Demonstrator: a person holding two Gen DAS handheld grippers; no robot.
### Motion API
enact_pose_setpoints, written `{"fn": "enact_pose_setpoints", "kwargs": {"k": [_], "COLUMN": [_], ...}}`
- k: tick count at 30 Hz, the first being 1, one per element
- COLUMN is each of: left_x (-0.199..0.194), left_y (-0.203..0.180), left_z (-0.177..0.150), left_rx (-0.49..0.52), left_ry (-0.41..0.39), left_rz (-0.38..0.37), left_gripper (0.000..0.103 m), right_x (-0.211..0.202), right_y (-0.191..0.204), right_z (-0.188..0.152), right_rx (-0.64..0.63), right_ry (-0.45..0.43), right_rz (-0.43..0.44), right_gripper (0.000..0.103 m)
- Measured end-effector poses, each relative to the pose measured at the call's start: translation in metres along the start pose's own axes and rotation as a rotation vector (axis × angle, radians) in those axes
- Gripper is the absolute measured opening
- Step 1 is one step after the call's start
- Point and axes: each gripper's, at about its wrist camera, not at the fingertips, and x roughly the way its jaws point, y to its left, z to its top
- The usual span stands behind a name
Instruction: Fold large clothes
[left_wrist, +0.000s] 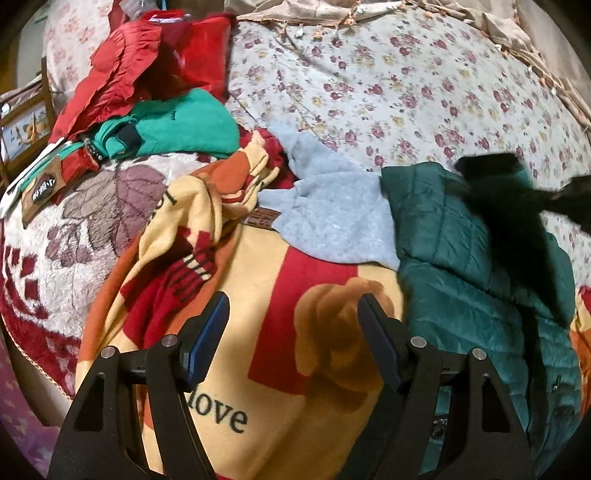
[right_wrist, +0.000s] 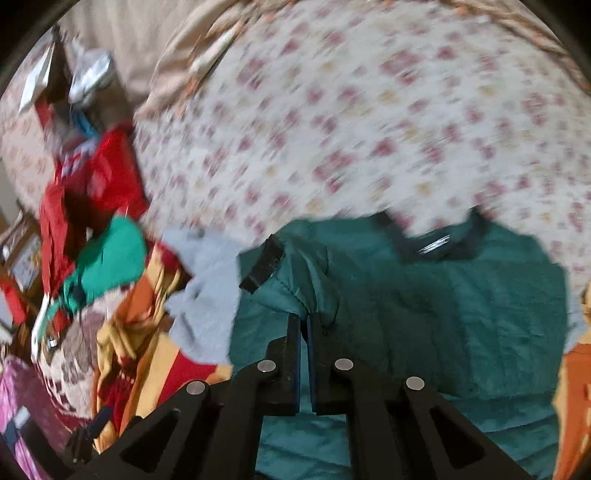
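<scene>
Lettering first: from the left wrist, the word "love" shows in black on the yellow, red and orange blanket, right beneath the left gripper. Its jaws gape wide over that blanket, holding nothing. A brown patch on the blanket carries marks too small to read. To the right lies the dark green quilted jacket, a grey fleece garment beside it, both on the bed's floral sheet. A green sweater and red clothes are piled at far left.

From the right wrist, blurred: the right gripper points down along the jacket, jaws nearly closed and pinching a ridge of its green fabric near the sleeve with the black cuff.
</scene>
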Motion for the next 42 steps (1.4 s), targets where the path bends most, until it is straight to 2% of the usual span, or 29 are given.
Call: {"fn": "enact_pose_setpoints", "kwargs": {"k": [4,8,11,13,14,15,17,21,25,32,35,37,42], "left_x": [0.002,0.006,0.010,0.013,0.014,0.015,0.015,0.016,0.012,0.002,0.003,0.006,0.018], "left_y": [0.004,0.007,0.008,0.008,0.006,0.006,0.002,-0.007,-0.016,-0.024,-0.022,-0.019,-0.020], "left_z": [0.003,0.005,0.006,0.006,0.005,0.004,0.003,0.000,-0.003,-0.015,-0.024,-0.029,-0.037], "left_rx": [-0.012,-0.015,-0.016,-0.018,-0.017,-0.014,-0.003,0.031,0.059,0.123,0.129,0.106,0.074], "left_ry": [0.001,0.004,0.013,0.021,0.025,0.026,0.032,0.050,0.071,0.103,0.159,0.224,0.371], "left_rz": [0.001,0.012,0.022,0.025,0.026,0.027,0.027,0.003,-0.041,-0.099,-0.137,-0.192,-0.340], "left_gripper": [0.072,0.072,0.072,0.072,0.072,0.072,0.072,0.072,0.072,0.072,0.072,0.072,0.072], "right_x": [0.043,0.088,0.104,0.098,0.092,0.083,0.058,0.011,-0.045,-0.150,-0.169,-0.170,-0.146], "right_y": [0.017,0.009,-0.001,-0.006,-0.007,-0.009,-0.013,-0.041,-0.104,-0.219,-0.256,-0.270,-0.289], "right_z": [-0.018,-0.034,-0.040,-0.038,-0.037,-0.035,-0.031,-0.032,-0.057,-0.142,-0.178,-0.196,-0.223], "right_rx": [-0.031,0.013,0.065,0.092,0.101,0.107,0.102,0.130,0.211,0.333,0.420,0.461,0.538], "right_ry": [0.095,0.187,0.217,0.201,0.187,0.163,0.101,0.065,0.067,0.045,0.056,0.061,0.078], "right_rz": [-0.006,-0.027,-0.040,-0.006,0.015,0.035,0.049,0.085,0.070,-0.125,-0.146,-0.146,-0.016], "right_gripper": [0.003,0.003,0.006,0.020,0.041,0.056,0.068,0.068,0.068,0.068,0.068,0.068,0.068]}}
